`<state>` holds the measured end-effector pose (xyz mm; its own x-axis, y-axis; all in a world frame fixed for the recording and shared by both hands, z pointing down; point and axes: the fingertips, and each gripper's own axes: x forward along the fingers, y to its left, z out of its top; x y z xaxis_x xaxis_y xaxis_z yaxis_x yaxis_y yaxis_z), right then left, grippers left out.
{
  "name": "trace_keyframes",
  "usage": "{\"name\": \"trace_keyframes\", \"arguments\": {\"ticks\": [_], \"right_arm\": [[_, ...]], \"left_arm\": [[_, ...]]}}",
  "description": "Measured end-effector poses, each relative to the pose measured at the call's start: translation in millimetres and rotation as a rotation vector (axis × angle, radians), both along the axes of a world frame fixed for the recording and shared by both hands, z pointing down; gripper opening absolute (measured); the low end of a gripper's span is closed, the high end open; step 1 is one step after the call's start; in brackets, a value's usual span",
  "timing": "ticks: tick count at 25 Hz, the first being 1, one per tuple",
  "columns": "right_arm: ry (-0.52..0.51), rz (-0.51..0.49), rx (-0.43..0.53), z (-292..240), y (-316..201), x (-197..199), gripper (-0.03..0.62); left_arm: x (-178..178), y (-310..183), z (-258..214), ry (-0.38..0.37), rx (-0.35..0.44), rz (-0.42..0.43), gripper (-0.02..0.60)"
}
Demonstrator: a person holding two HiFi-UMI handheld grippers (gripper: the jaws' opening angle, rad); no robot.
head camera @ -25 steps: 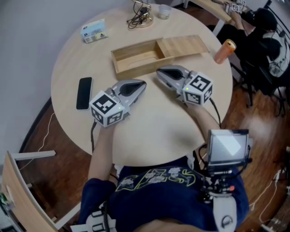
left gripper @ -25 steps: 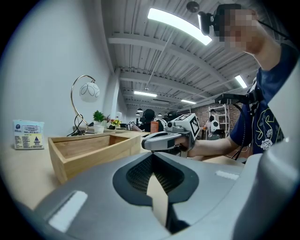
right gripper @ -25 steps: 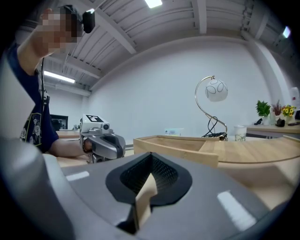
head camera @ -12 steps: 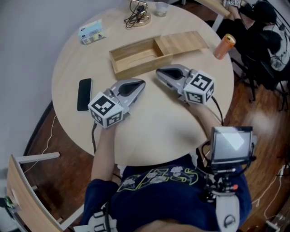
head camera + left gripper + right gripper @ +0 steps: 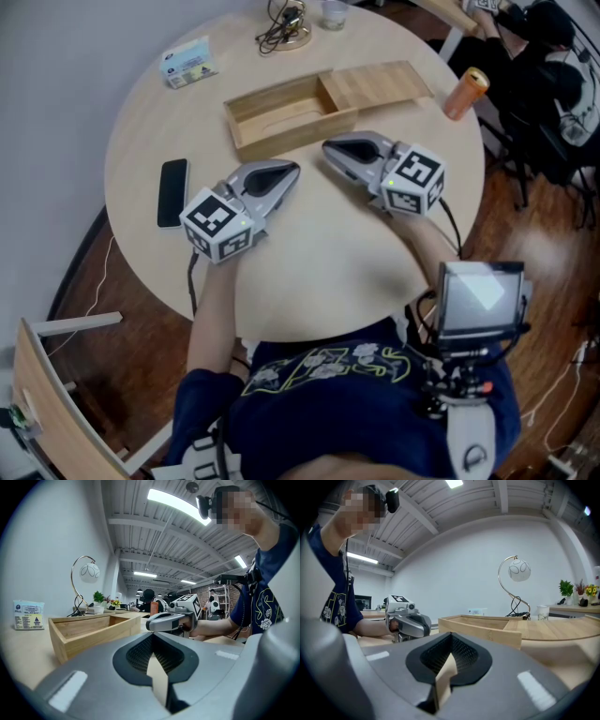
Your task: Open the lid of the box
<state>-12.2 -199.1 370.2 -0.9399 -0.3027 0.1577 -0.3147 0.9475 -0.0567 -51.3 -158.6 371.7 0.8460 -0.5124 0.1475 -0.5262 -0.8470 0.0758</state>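
A shallow wooden box (image 5: 279, 116) lies on the round table (image 5: 319, 262). Its sliding lid (image 5: 380, 86) is pushed out to the right, so the tray shows open and empty. My left gripper (image 5: 287, 172) rests on the table just in front of the box, shut, with nothing between its jaws. My right gripper (image 5: 330, 147) lies close to the box's front right corner, also shut and empty. In the left gripper view the box (image 5: 89, 632) stands ahead on the left and the right gripper (image 5: 171, 620) on the right. From the right gripper view, the box (image 5: 480, 626), lid (image 5: 548, 627) and left gripper (image 5: 408, 623) are visible.
A black phone (image 5: 172, 192) lies left of the left gripper. An orange can (image 5: 466, 94) stands at the right table edge. At the back are a tissue pack (image 5: 190, 62), a lamp base with cables (image 5: 289, 28) and a cup (image 5: 335, 13). Another person (image 5: 553, 56) sits at the far right.
Only the head view has shifted slightly. Both grippers and the box lie where they were.
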Motion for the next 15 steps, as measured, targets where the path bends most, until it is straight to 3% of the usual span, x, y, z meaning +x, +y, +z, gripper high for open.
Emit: {"name": "trace_keyframes", "arguments": {"ticks": [15], "right_arm": [[0.001, -0.013, 0.003, -0.7, 2.5, -0.8, 0.000]], "left_arm": [[0.2, 0.0, -0.3, -0.003, -0.002, -0.001, 0.003]]}}
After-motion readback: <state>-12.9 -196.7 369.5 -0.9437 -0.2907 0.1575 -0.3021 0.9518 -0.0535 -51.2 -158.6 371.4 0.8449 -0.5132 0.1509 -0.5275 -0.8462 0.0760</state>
